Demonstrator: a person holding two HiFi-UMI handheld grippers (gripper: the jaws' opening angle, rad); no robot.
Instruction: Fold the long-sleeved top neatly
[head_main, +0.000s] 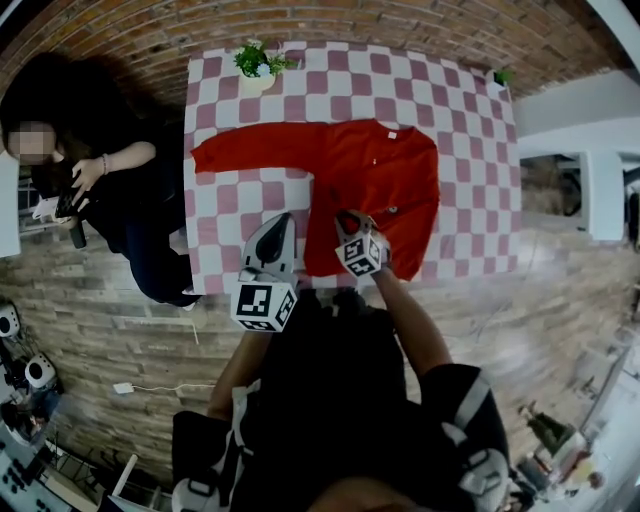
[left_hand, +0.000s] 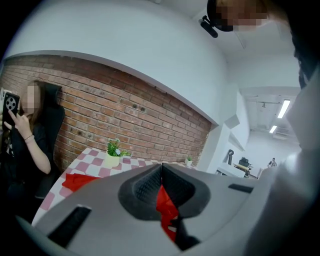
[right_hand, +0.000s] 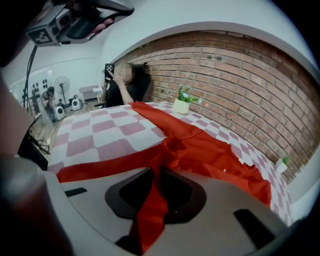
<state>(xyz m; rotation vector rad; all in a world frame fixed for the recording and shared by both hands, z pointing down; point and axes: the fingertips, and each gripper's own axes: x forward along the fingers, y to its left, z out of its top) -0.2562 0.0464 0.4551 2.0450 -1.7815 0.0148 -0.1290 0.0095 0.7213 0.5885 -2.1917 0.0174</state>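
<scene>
Folding looked barely begun: the red top (head_main: 375, 170) lay mostly flat on the checked counter (head_main: 240, 215) beyond the jaws, one sleeve (head_main: 250, 155) outstretched, with left gripper (left_hand: 161, 172) and right gripper (right_hand: 159, 175) each pinching its cloth.

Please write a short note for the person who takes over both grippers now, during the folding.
Left gripper: shut, cloth of the red top between its jaws.
Right gripper: shut on the red top's near edge.
The red top lies on the checked table, one sleeve stretched out sideways.
Done: top spread out, near edge gripped.
Left: fold the sleeve in, then the body, it seems.
</scene>
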